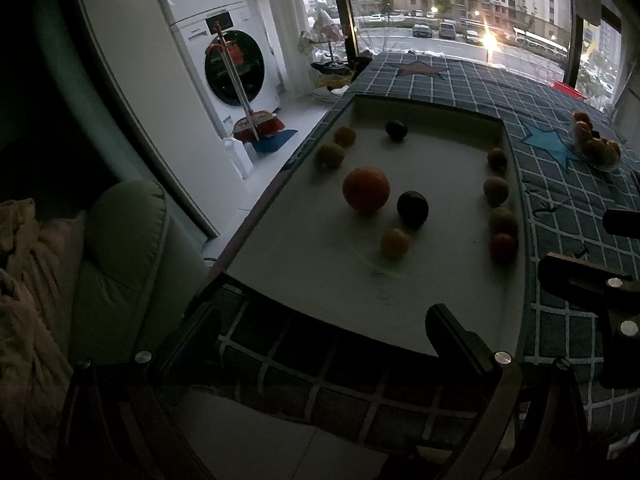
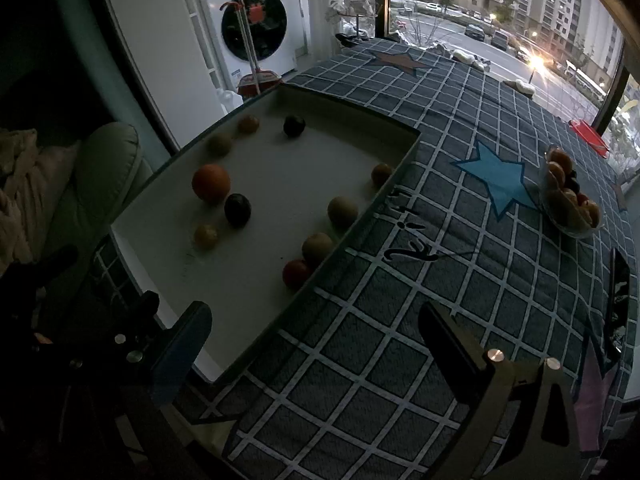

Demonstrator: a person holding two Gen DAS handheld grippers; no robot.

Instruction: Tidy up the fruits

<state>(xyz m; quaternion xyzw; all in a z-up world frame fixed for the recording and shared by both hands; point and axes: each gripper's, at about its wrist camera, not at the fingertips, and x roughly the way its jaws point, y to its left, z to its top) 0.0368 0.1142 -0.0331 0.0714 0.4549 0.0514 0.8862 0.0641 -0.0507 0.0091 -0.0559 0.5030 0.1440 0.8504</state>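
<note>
A shallow white tray point(image 1: 304, 276) point(image 2: 256, 336) lies on the checked tablecloth and holds several loose fruits: a large orange point(image 1: 365, 189) point(image 2: 211, 183), a dark plum point(image 1: 412, 209) point(image 2: 237, 209), a small yellow fruit point(image 1: 395, 242) point(image 2: 206, 236), a red fruit point(image 1: 503, 246) point(image 2: 296, 274), green-brown fruits point(image 1: 496, 191) point(image 2: 342, 210). A glass bowl of fruit point(image 1: 598, 148) point(image 2: 570, 200) stands to the right. My left gripper point(image 1: 324, 344) is open and empty at the tray's near edge. My right gripper point(image 2: 316, 344) is open and empty over the cloth beside the tray.
A washing machine point(image 1: 232, 64), a broom and a green armchair point(image 1: 120, 264) stand left of the table. A window runs behind it. A dark phone point(image 2: 620, 292) lies at the table's right edge. The right gripper's body point(image 1: 588, 280) shows in the left wrist view.
</note>
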